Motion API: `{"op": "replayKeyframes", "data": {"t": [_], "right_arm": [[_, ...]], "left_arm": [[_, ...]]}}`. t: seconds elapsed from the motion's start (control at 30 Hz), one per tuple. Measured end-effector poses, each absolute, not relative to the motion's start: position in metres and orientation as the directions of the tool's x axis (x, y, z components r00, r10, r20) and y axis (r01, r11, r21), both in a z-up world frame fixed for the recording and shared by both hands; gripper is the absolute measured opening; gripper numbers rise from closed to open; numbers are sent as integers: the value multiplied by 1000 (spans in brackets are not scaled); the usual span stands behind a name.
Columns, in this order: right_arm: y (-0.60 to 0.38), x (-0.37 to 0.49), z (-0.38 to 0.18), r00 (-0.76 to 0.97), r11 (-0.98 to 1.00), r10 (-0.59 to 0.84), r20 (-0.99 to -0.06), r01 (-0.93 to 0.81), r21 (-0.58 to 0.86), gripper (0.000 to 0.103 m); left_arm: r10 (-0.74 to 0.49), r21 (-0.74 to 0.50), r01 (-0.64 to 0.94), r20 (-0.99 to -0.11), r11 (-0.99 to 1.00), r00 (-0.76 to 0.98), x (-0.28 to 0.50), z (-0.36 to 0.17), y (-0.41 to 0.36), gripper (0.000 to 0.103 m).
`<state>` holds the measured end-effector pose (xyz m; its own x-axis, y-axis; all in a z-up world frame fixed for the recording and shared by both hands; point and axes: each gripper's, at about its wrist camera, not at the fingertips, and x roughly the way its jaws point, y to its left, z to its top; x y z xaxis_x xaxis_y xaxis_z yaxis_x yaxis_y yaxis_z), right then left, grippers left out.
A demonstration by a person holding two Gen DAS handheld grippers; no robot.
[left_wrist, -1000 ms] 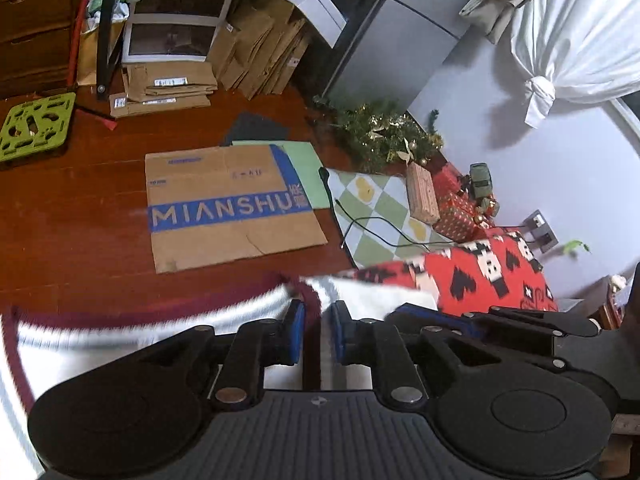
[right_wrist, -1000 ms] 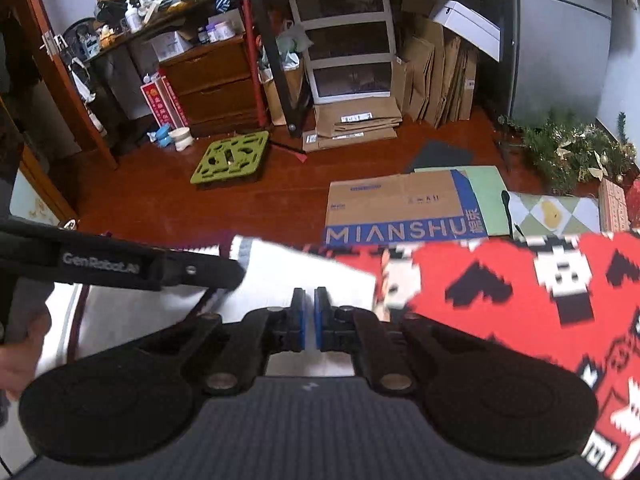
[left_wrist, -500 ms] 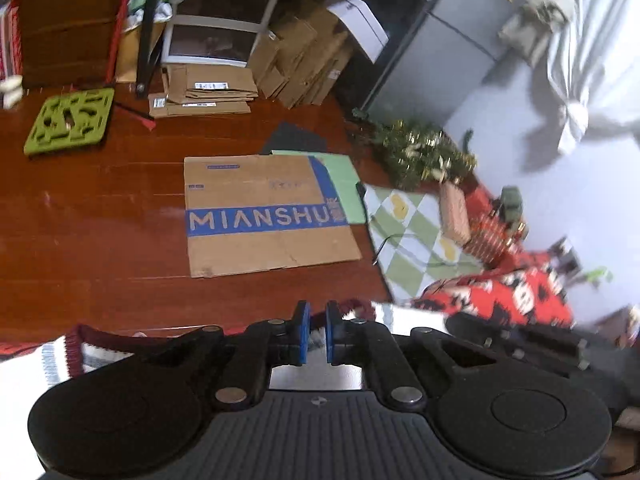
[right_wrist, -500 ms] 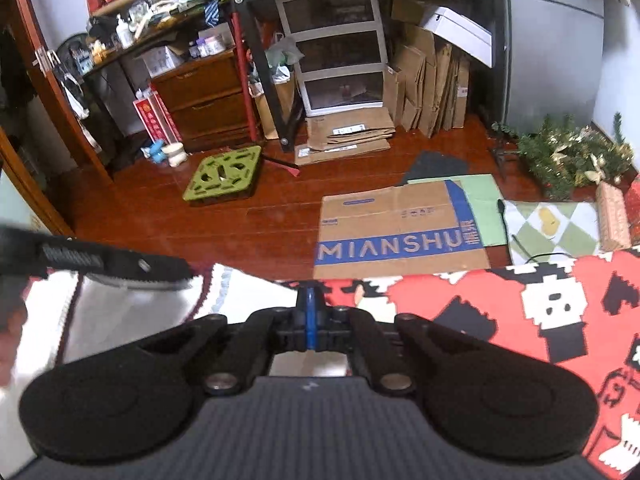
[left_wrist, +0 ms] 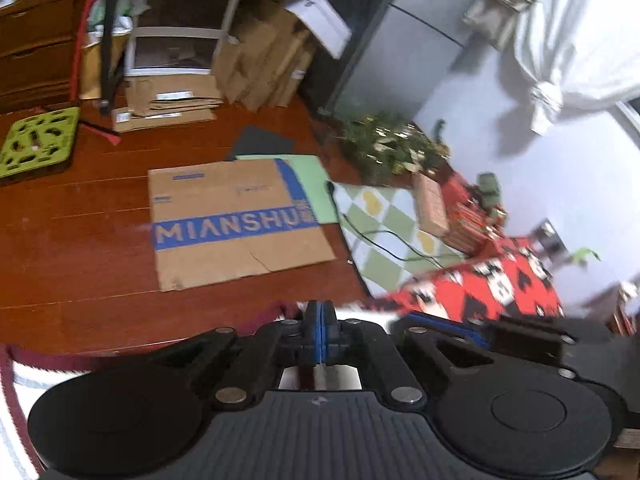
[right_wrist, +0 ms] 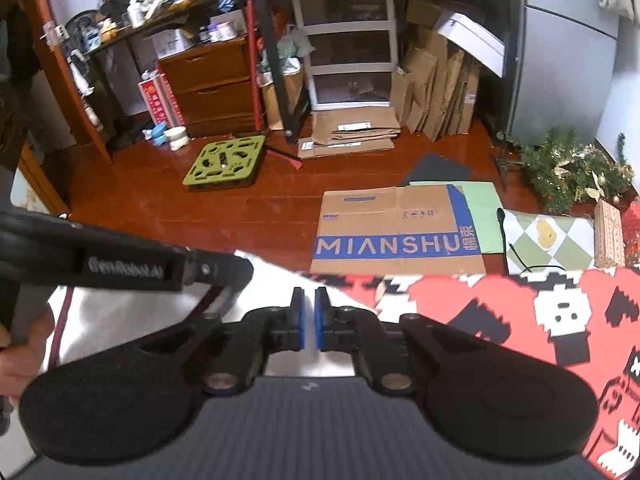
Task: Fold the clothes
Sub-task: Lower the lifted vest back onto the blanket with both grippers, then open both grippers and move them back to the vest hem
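Fabric of a white knit garment (left_wrist: 52, 364) with maroon trim is pinched at its edge by the left gripper (left_wrist: 320, 334), pads pressed together. The right gripper (right_wrist: 307, 322) is seen slightly parted above the white cloth, holding nothing. Beyond, a red patterned blanket (right_wrist: 520, 312) and a flattened cardboard box (right_wrist: 396, 232) on the wooden floor (right_wrist: 168, 216) are seen.

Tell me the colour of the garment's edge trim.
Dark maroon trim on the white garment; clearest in the left wrist view.
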<state>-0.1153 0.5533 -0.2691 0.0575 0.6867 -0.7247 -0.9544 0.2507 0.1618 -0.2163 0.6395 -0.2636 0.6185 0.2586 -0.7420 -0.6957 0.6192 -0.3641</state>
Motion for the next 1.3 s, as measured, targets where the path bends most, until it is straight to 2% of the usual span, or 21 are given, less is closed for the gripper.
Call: {"op": "replayKeyframes", "data": {"t": [0.1,0.37,0.53,0.77,0.93,1.0,1.07,1.17,1.3], "right_arm": [[538,-101,-258,80,303,706,-704,-932,199,10],[456,-104,-243,52,306,654,-755,-930,201,11],[404,-128,-240,84,341,607,-790,-926,163,12],[359,-132,-246,97,469,575,-812,-852,230,24],[360,-139,-253,126,473,572,-810,-858,201,23],[368,-144,-254,132,450,571,-810,-876,175,9],[375,-150,-252,143,427,561,-815,-894,137,6],[376,-153,-247,197,401,541,-818,-915,44,5],[372,-146,-247,180,412,547,-817,-908,76,7]], "left_arm": [[247,-401,-680,-720,614,648,-232,-250,637,3],[155,-490,-661,-725,569,671,-290,-236,556,3],[115,-496,-667,-749,556,653,-322,-241,493,3],[144,-437,-717,-793,543,593,-353,-250,451,4],[183,-414,-741,-797,529,576,-365,-252,437,4],[198,-425,-756,-793,499,576,-372,-251,435,4],[210,-437,-767,-789,469,578,-379,-249,434,4],[237,-415,-783,-793,464,561,-390,-245,433,4],[253,-398,-802,-803,446,539,-409,-242,435,4]]}}
